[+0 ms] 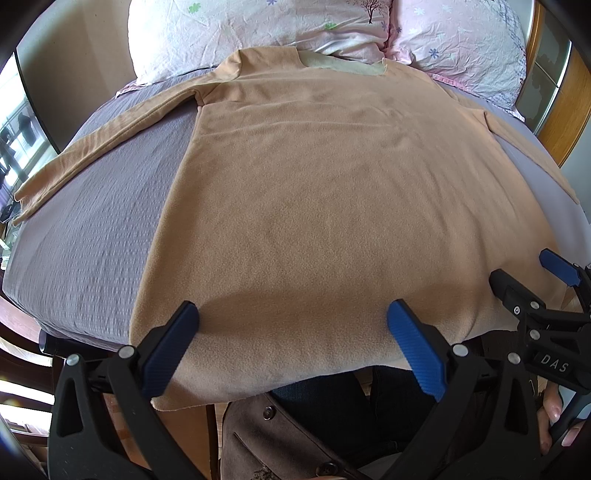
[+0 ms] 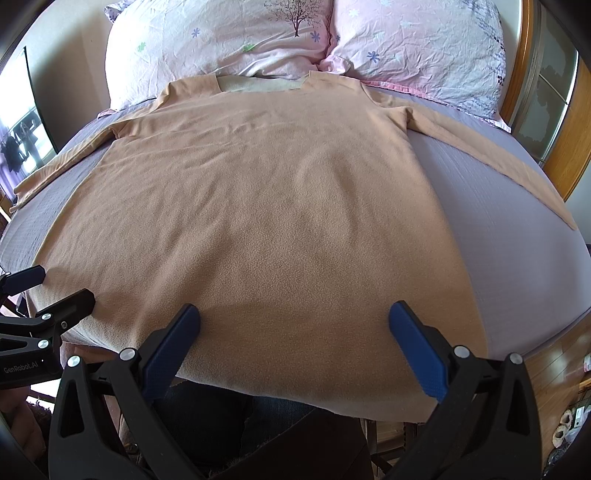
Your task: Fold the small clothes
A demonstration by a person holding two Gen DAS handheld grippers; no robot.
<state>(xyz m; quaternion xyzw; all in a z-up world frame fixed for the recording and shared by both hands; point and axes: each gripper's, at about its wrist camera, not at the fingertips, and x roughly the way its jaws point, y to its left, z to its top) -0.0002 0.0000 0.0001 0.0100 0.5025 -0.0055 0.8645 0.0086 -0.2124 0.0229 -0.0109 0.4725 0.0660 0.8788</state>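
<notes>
Left-wrist view: the bed (image 1: 96,236), in a grey cover, carries a tan top (image 1: 317,206) spread flat and face up. Its long axis runs from the near edge, where I hold both tongs, to the far edge, where the collar meets two pillows (image 1: 258,33). One sleeve (image 1: 103,147) stretches toward the bed's left edge; the other (image 2: 498,158) runs out to the right edge. The hem hangs just over the near edge, right under my tools.

Both hands sit at the hem, so the whole garment lies ahead of the tongs, away from me. My left gripper (image 1: 291,328) hovers over the hem's left half, jaws spread wide and holding nothing, with its left finger near the hem's left corner. My right gripper (image 2: 293,328) is level with it over the right half, also spread and empty, its right finger close to the right corner. Each points along the top's long axis, tilted down toward the cloth.

Neither sleeve is near either tool; I judge the left gripper the better placed for the left sleeve and side seam, the right for the other. Whether any finger touches the fleece, I cannot tell.
</notes>
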